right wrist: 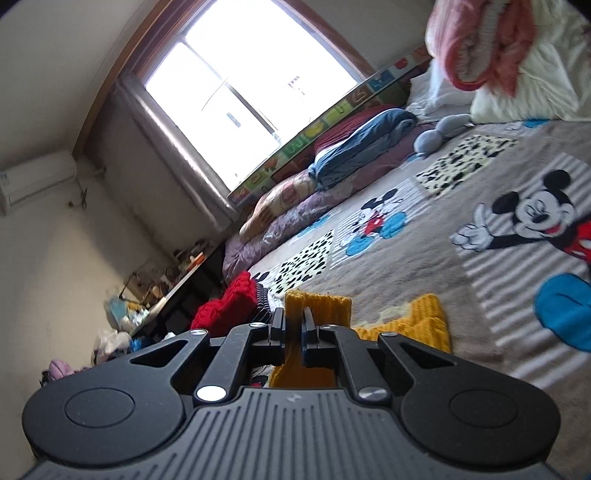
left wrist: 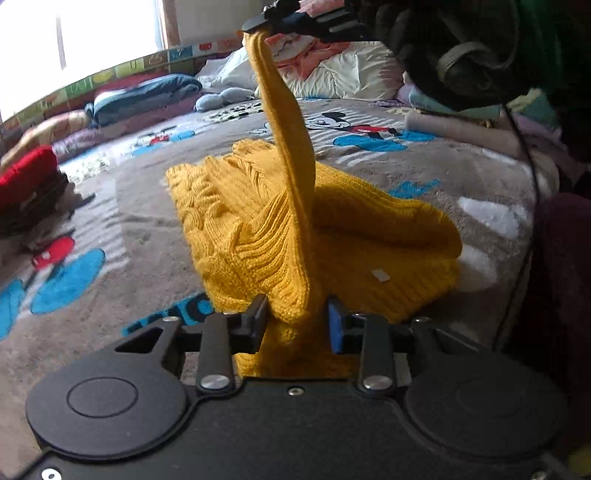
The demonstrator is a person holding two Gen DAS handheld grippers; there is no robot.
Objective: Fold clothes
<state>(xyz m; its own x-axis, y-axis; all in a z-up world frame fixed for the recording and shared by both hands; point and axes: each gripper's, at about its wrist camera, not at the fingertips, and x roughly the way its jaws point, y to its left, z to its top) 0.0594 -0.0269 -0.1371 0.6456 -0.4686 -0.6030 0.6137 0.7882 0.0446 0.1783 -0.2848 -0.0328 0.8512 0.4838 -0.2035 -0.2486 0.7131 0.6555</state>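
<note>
A mustard-yellow knit sweater (left wrist: 332,229) lies bunched on the Mickey Mouse blanket (left wrist: 147,229). My left gripper (left wrist: 297,314) is low over the blanket, its jaws closed on a thick fold of the sweater's hem. One sleeve (left wrist: 284,122) stretches steeply up to my right gripper (left wrist: 262,27), seen at the top of the left wrist view. In the right wrist view my right gripper (right wrist: 293,321) is shut on the sleeve cuff (right wrist: 317,306), high above the bed. More of the sweater (right wrist: 417,321) shows below it.
A red knit garment (left wrist: 26,173) on a dark stack lies at the bed's left edge and shows in the right wrist view (right wrist: 225,306). Folded blue bedding (left wrist: 144,96), pillows (left wrist: 343,70) and a grey plush toy (left wrist: 218,98) line the far side. A black cable (left wrist: 532,177) hangs at right.
</note>
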